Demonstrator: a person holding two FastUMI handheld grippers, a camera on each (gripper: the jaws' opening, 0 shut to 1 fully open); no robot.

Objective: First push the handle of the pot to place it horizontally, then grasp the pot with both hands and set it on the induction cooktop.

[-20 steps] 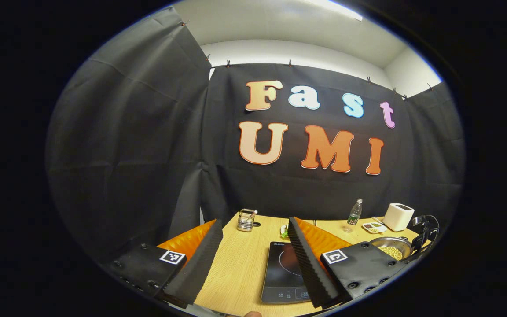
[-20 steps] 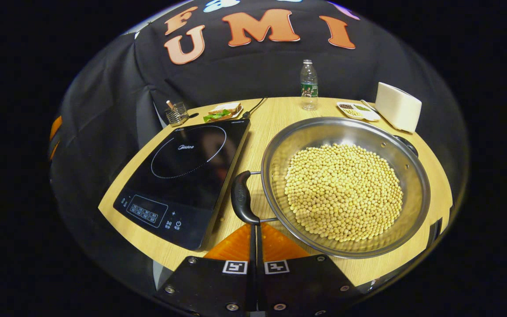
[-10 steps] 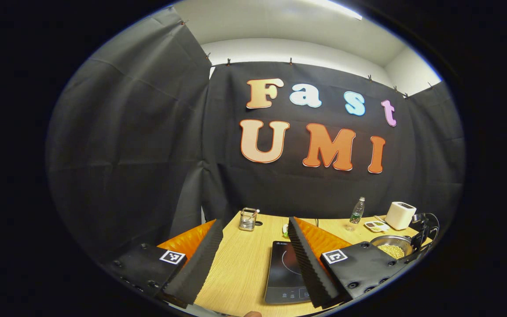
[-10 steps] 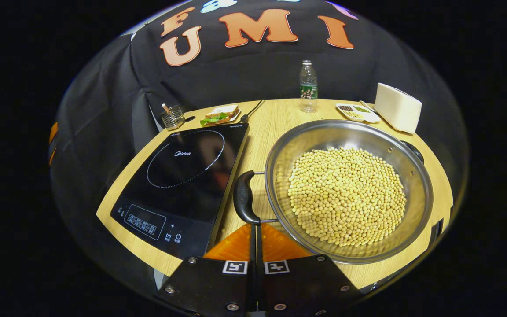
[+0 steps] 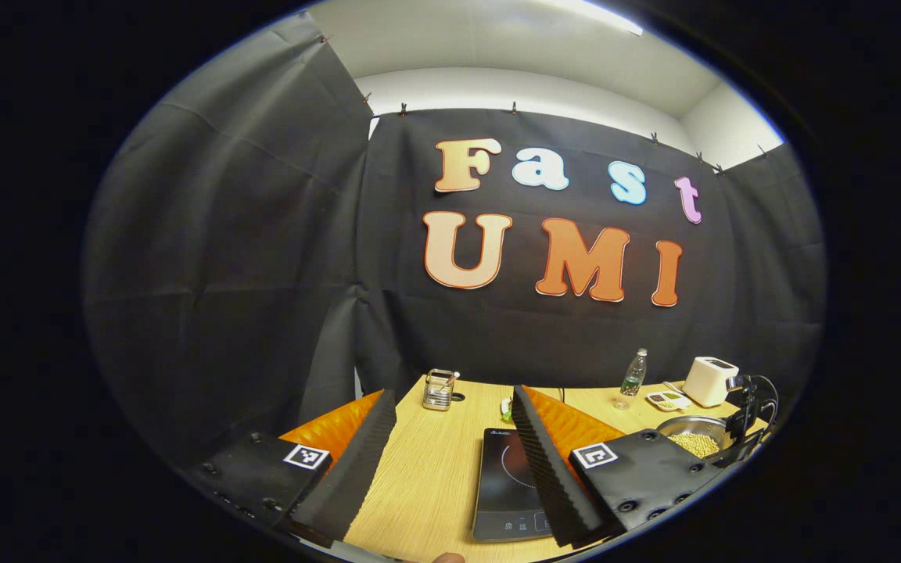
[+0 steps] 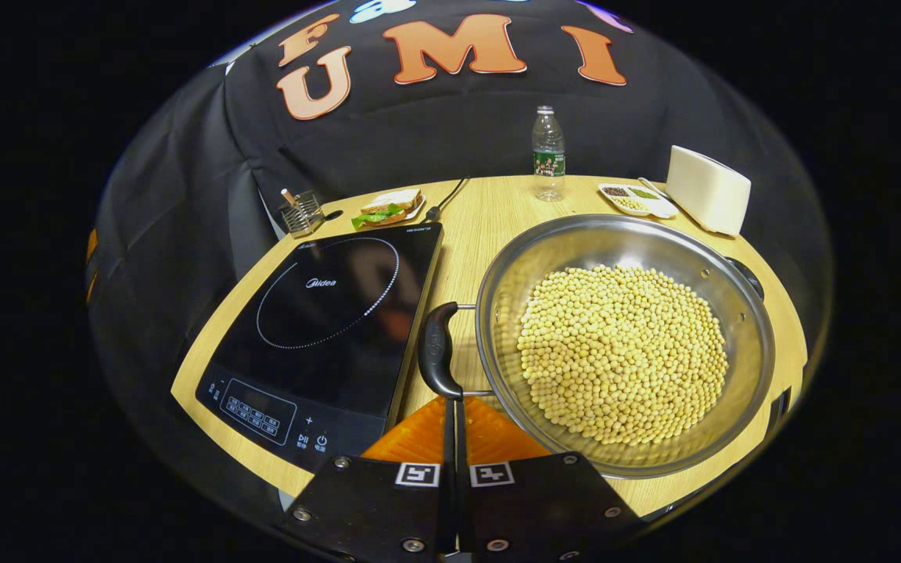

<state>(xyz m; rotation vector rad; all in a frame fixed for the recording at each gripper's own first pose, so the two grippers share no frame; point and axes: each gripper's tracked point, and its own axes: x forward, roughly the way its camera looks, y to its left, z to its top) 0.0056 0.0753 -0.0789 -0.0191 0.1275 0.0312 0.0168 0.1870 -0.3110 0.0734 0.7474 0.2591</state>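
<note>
In the right gripper view, the pot has turned a little clockwise (its near handle swinging toward 12 o'clock) under the closed right gripper, while the induction cooktop appears slightly lower.

A pale wooden bench carries several things along its far edge, in front of the black cloth wall. At the far left a small clear holder stands with a stick in it. Just beside it a sandwich with green leaves lies on a small plate. A dark cable runs from the back edge. Near the middle a clear plastic bottle stands upright. To its right a shallow white divided dish holds small heaps of grains, touching or just beside a white toaster at the far right.
</note>
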